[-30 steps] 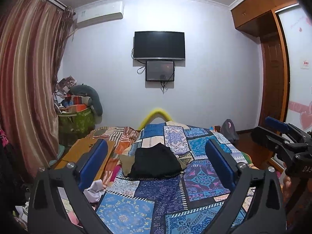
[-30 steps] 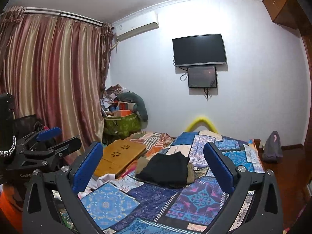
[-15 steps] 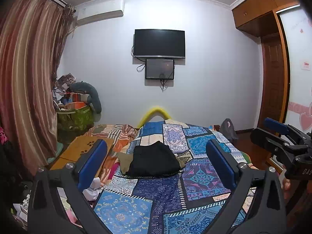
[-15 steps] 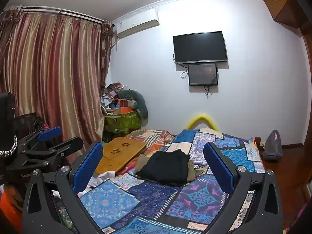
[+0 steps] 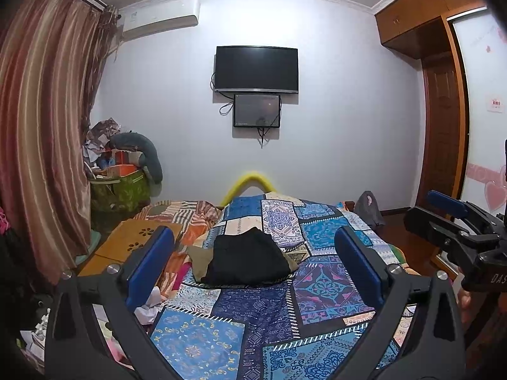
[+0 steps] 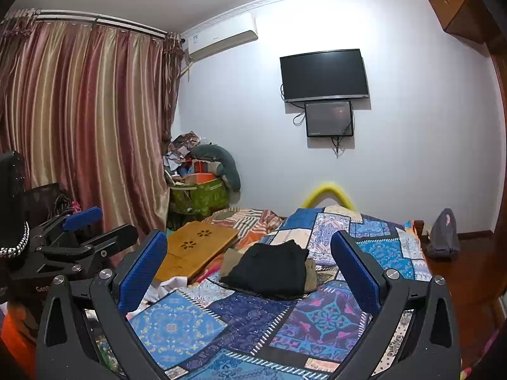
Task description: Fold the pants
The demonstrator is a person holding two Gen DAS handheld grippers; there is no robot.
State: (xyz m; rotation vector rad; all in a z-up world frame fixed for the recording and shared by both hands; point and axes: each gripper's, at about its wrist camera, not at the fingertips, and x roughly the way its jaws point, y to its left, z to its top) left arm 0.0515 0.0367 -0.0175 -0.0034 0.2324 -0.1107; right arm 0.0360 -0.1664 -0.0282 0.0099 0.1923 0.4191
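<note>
Both hand-held grippers are held wide apart at the fingers and hold nothing. The left gripper (image 5: 253, 269) and the right gripper (image 6: 248, 269) are raised above the near end of the blue patchwork bedspread (image 5: 323, 288), well apart from any cloth.

Position of the work item: the black fabric pants (image 5: 248, 261) lie ahead of both grippers, framed between the blue finger pads (image 5: 150, 266) in each wrist view. The pants form a compact, roughly rectangular bundle with layered edges. The bundle rests partly on an olive-brown folded cloth (image 5: 199, 258).

Assessment of progress: the bundle shape indicates that the folding is probably complete, or nearly so. The pictures do not show the number of folds or how tidy the far edges are. No leg or waistband trails loose on the visible side.

Remaining work, if any: a final squaring of the bundle.

A tan wooden lap desk (image 6: 196, 250) lies ahead and left of the grippers, just beside the pants.
</note>
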